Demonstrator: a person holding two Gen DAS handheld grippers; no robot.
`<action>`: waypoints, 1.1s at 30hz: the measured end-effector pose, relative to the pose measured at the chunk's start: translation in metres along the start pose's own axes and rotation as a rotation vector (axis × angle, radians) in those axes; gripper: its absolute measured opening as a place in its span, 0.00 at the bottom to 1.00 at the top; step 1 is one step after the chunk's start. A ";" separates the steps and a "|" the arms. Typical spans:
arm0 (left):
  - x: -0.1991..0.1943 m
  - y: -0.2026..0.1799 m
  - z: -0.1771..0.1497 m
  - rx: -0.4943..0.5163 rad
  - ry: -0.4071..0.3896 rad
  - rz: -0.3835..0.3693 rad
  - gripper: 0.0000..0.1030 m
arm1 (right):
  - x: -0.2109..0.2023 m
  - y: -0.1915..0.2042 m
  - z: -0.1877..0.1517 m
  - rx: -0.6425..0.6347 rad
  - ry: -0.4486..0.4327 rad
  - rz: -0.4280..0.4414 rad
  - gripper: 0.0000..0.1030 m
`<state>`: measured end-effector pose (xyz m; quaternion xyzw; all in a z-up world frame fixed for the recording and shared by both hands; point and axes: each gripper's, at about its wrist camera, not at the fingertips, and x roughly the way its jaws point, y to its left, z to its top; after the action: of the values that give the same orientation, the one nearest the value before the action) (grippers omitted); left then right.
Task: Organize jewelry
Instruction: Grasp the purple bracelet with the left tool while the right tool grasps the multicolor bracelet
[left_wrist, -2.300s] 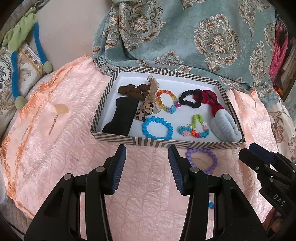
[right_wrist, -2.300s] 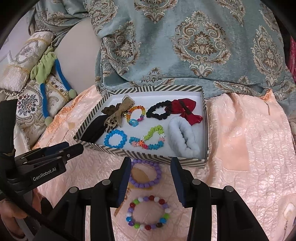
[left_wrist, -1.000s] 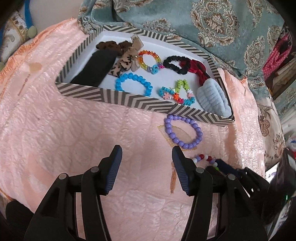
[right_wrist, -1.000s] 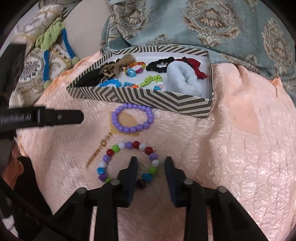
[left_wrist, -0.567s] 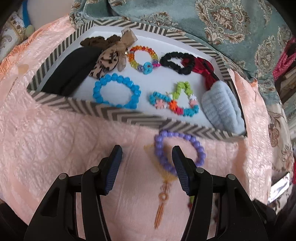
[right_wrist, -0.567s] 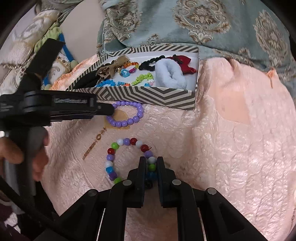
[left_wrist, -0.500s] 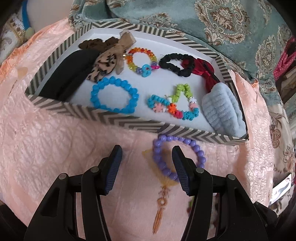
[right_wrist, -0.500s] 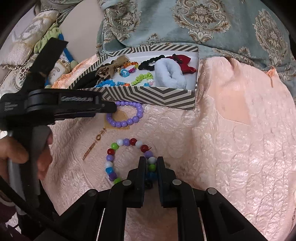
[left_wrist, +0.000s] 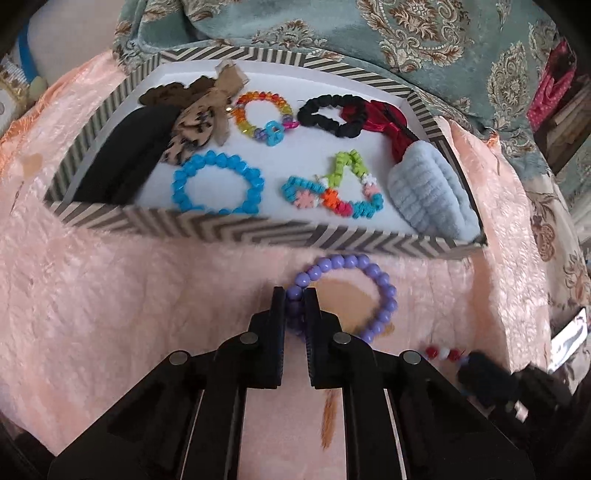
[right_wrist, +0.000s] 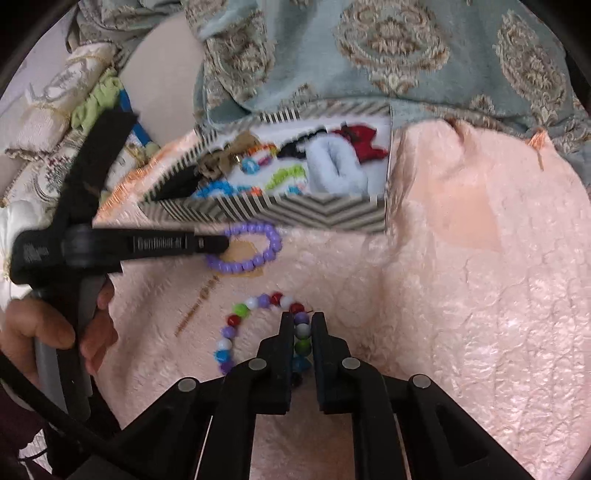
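Pinching the purple bead bracelet (left_wrist: 345, 291) at its near-left arc, our left gripper (left_wrist: 294, 299) has just clamped down, its 2 jaws pressed onto the beads. The bracelet lies on the peach quilted bedspread (left_wrist: 129, 306), just in front of the near wall of the chevron-striped box (left_wrist: 258, 230), close to that edge but apart from it. Our right gripper (right_wrist: 302, 325) is closed on the multicolored bead bracelet (right_wrist: 255, 314), which curves away to the left on the bedspread, well short of the box. Inside the box we see the blue bead bracelet (left_wrist: 218, 182) and a pale blue scrunchie (left_wrist: 432, 192) against the right wall. Bare bedspread spreads wide to the right of the box (right_wrist: 480, 295). A teal patterned blanket (left_wrist: 424, 40) rises behind the far edge.
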<state>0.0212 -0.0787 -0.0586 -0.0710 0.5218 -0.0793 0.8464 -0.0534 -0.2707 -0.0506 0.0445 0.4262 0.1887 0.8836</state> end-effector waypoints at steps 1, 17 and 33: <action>-0.004 0.003 -0.003 0.000 -0.001 -0.001 0.08 | -0.004 0.002 0.001 -0.002 -0.008 0.005 0.08; -0.089 0.026 -0.007 0.024 -0.102 -0.018 0.08 | -0.044 0.037 0.032 -0.057 -0.104 0.051 0.08; -0.120 0.034 0.004 0.043 -0.161 -0.001 0.08 | -0.056 0.050 0.055 -0.091 -0.135 0.051 0.08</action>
<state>-0.0259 -0.0204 0.0411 -0.0592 0.4501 -0.0847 0.8870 -0.0570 -0.2409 0.0377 0.0276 0.3552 0.2268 0.9064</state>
